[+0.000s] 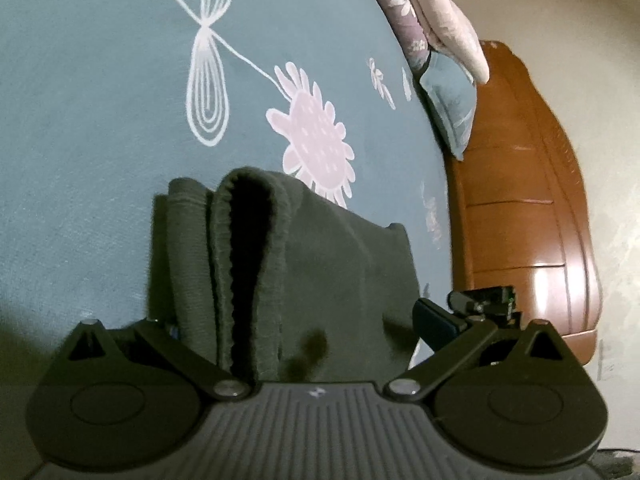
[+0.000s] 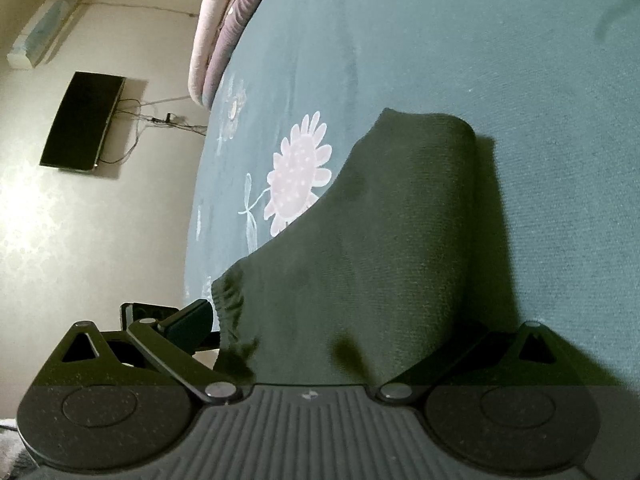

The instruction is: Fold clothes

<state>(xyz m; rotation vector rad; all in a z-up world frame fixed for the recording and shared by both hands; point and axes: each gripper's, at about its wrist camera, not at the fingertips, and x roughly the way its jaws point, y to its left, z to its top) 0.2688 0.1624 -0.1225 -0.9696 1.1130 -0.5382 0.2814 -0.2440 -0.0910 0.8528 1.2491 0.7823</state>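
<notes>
A teal bedsheet (image 1: 100, 100) printed with white and pink flowers covers the bed. Folded floral quilts (image 1: 436, 12) and a teal pillow (image 1: 452, 108) lie at its edge. The glossy wooden bed frame (image 1: 528, 200) borders a pale tiled floor (image 2: 80, 240). A dark flat panel (image 2: 82, 120) with trailing cables rests against the wall.

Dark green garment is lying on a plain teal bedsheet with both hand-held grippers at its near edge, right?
Not plain: the left wrist view shows the teal bedsheet printed with a pink flower and white line drawings. The dark green garment does lie on it, at both hand-held grippers.
</notes>
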